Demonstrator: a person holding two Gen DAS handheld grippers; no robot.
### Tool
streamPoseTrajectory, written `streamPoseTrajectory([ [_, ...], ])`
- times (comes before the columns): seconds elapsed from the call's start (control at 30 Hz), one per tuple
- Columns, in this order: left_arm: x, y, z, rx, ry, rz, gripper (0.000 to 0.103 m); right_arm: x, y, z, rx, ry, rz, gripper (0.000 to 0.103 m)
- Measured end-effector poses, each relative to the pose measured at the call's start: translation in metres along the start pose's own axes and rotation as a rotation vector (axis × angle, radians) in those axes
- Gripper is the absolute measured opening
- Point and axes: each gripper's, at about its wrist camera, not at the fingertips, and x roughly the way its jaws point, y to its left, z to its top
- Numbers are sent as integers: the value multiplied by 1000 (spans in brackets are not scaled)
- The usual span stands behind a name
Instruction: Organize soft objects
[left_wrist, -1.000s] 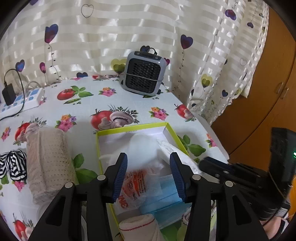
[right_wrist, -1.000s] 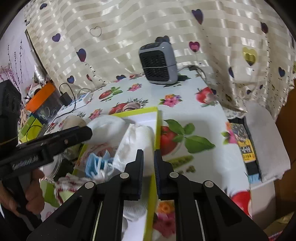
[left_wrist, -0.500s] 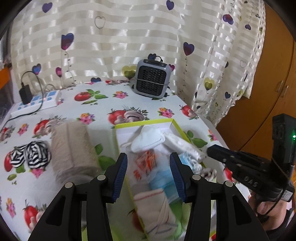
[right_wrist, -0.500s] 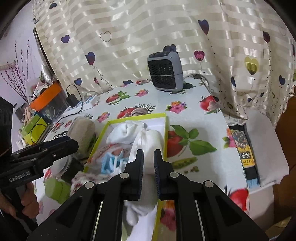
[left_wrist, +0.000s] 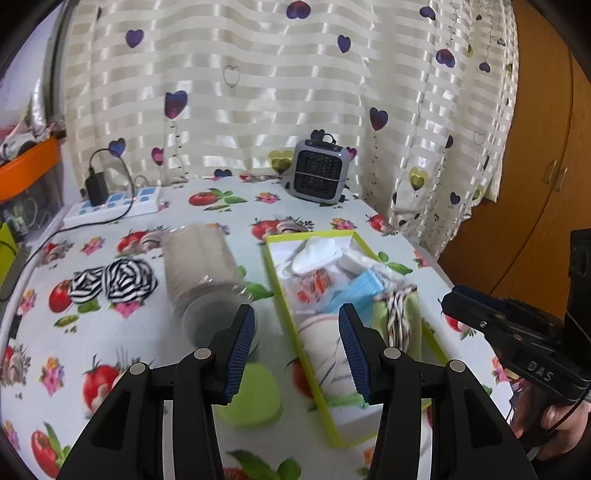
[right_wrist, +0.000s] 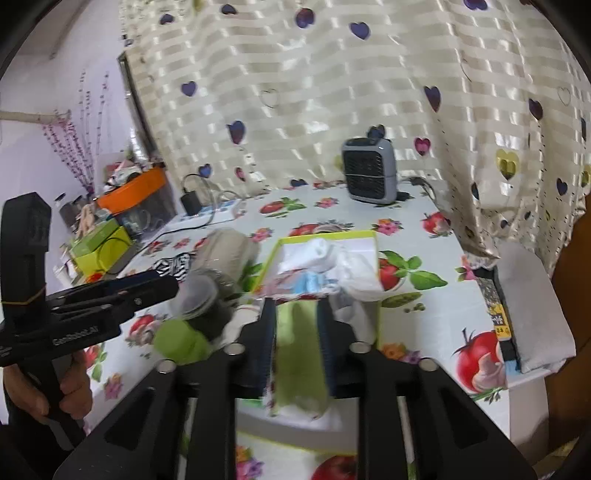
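the yellow-edged box sits on the table with the fruit cloth, full of soft things: a white cloth, a blue mask and a rolled bandage. the left gripper is wide open and holds nothing. the right gripper has just been opening, and the green cloth shows between its jaws, down in the box. a striped black and white cloth lies left of a clear jar
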Motion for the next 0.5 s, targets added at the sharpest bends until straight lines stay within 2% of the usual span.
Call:
streamPoseTrajectory([
  [0.07, -5, 3, -5, -5, 6, 0, 47, -4, 7, -4, -11, -6, 14, 36],
  [0.5, -26, 40, -43, -82, 35, 54, 47, -9, 41, -21, -58, 40, 94, 37],
])
